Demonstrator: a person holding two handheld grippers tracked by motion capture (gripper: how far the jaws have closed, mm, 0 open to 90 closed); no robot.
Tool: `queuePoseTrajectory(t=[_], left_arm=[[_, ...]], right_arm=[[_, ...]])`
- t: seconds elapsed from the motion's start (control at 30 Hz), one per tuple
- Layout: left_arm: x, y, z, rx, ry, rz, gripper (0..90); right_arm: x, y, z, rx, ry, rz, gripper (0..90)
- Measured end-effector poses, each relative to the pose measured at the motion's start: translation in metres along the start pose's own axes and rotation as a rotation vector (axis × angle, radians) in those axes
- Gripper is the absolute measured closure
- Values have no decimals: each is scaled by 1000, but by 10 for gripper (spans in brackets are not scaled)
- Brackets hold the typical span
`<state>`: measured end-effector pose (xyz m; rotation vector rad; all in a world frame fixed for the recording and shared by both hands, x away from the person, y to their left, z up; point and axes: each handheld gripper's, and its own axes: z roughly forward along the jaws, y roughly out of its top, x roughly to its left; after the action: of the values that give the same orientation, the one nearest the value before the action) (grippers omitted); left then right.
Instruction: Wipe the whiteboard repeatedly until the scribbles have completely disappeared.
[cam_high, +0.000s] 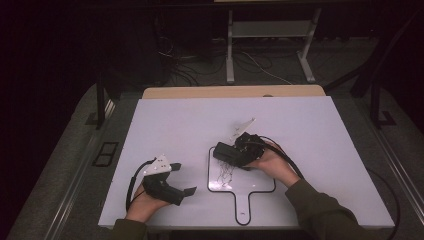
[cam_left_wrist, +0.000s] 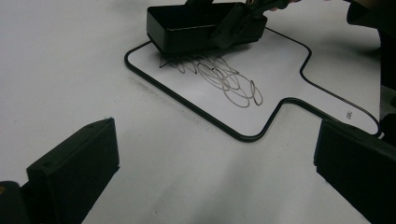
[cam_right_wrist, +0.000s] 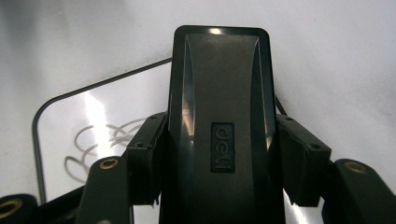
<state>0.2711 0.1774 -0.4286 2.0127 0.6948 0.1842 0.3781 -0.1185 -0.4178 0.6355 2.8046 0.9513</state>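
Observation:
A small paddle-shaped whiteboard (cam_high: 260, 182) with a black rim and a handle lies on the white table (cam_high: 300, 125). Grey scribbles (cam_left_wrist: 224, 77) cover its left part. My right gripper (cam_high: 233, 154) is shut on a black board eraser (cam_high: 223, 151), which rests on the board's upper left corner at the edge of the scribbles. The right gripper view shows the eraser (cam_right_wrist: 219, 102) clamped between both pads, its embossed logo facing up. My left gripper (cam_high: 183, 178) lies on the table left of the board, held by a hand, open with nothing between its fingers (cam_left_wrist: 79, 163).
The board's handle (cam_high: 242, 207) points toward the table's near edge. A cable (cam_high: 290, 160) trails from the right gripper across the table. Beyond the table's far edge stand desk legs and floor cables (cam_high: 230, 55).

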Motion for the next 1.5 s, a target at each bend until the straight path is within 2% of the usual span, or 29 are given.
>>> queuePoseTrajectory(t=[0.37,0.53,0.57,1.0,1.2,1.23,1.5], left_arm=[[0,0,0,2,2,1,0],[0,-1,0,4,2,-2,0],[0,-1,0,1,2,-2,0],[0,-1,0,5,-1,-1,0],[-1,-1,1,4,-1,-1,0],[-1,-1,1,5,-1,0,0],[-1,-1,1,4,-1,1,0]], right_arm=[[-3,8,14,19,-8,-10,388],[-2,9,20,41,-31,-27,387],[-3,9,21,49,-47,-49,388],[3,9,21,52,-43,-44,388],[8,10,21,60,-47,-64,388],[8,10,21,62,-51,-79,388],[15,10,20,72,-44,-85,388]])
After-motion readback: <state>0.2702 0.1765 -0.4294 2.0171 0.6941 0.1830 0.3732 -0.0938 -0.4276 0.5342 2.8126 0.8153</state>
